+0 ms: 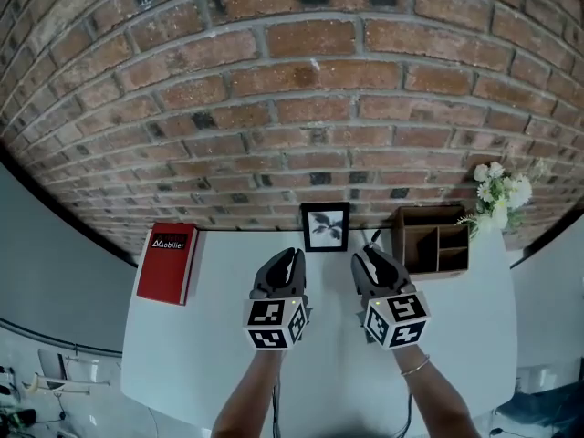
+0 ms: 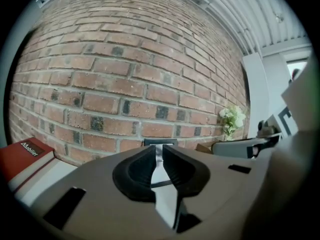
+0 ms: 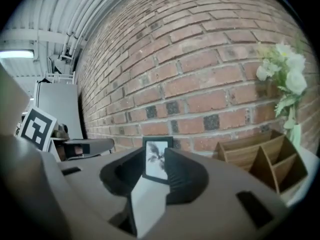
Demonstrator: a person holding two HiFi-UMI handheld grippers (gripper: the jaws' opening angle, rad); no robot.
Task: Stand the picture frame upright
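The black picture frame [image 1: 326,227] with a leaf print stands upright on the white table [image 1: 219,363], its back at the brick wall. My two grippers hover side by side just in front of it, a short way off. My left gripper [image 1: 294,255] points slightly left of the frame; its jaws stand a narrow gap apart with nothing between them. In the left gripper view the frame's top edge [image 2: 159,142] shows beyond that gap. My right gripper [image 1: 365,255] is open and empty. In the right gripper view the picture frame [image 3: 156,159] shows beyond its wide jaws.
A red book [image 1: 167,263] lies at the table's left rear. A wooden desk organizer [image 1: 433,242] stands right of the frame, with white flowers [image 1: 500,190] beyond it. The brick wall [image 1: 292,89] closes the far side.
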